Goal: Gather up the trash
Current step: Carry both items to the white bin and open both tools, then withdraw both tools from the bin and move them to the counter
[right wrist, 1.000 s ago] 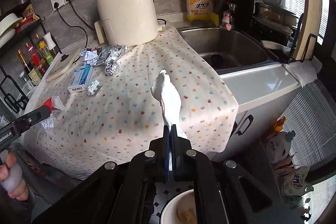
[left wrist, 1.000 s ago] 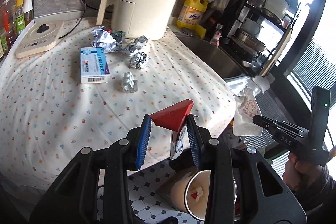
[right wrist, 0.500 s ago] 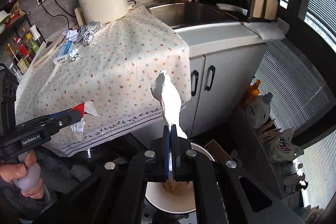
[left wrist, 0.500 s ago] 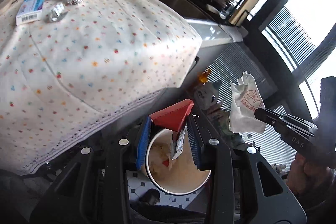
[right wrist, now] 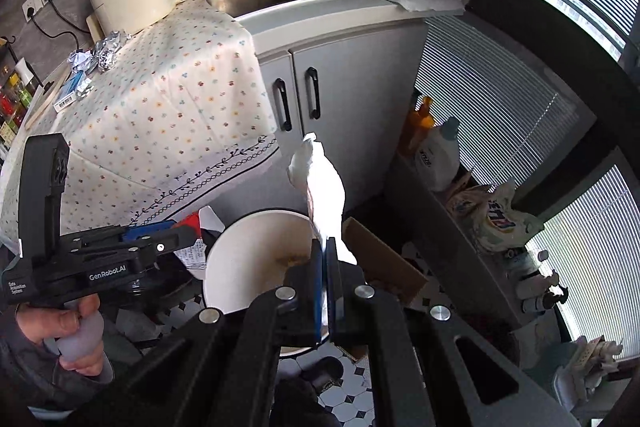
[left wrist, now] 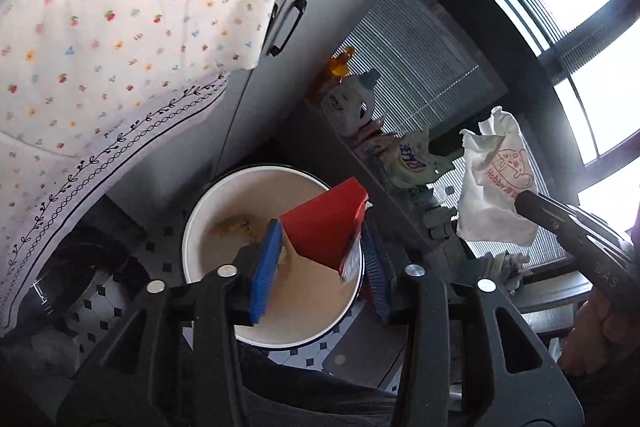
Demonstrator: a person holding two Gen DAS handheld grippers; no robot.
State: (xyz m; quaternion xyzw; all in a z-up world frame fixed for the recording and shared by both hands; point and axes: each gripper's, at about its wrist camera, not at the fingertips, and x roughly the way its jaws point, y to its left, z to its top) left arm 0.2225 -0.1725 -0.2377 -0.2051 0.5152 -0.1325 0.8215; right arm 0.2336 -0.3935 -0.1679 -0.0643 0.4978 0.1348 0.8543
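- Two pieces of trash are over the white bin (left wrist: pixel 280 259) at once, so we treat this as a drop step: let go cleanly, one hand at a time.
- At about 9 o'clock in the right wrist view, the left gripper (right wrist: pixel 188 239) hangs beside the bin's rim. In its own view the jaws are opening, with the red wrapper (left wrist: pixel 324 227) between the blue pads (left wrist: pixel 264 267). The wrapper leans toward the right-hand pad, and we cannot tell whether it touches either one.
- We judge the wrapper sits above the bin mouth, toward its 3 o'clock edge, so it may clip the rim. We would nudge the left gripper a touch toward the centre before the jaws go fully wide.
- At the middle, the bin holds a few yellowish scraps and has plenty of room.
- At about 3 o'clock in the left wrist view, the right gripper (left wrist: pixel 524 203) is clenched on the crumpled white napkin (left wrist: pixel 496 187), which is off to the side of the bin. In its own view the napkin (right wrist: pixel 320 183) stands up from the pinched jaws, over the bin's far rim.
- We would bring the napkin over the centre and tip it downward before releasing, since light paper drifts.
- More foil and a small box wait on the flowered cloth (right wrist: pixel 168 107) at 10 o'clock.
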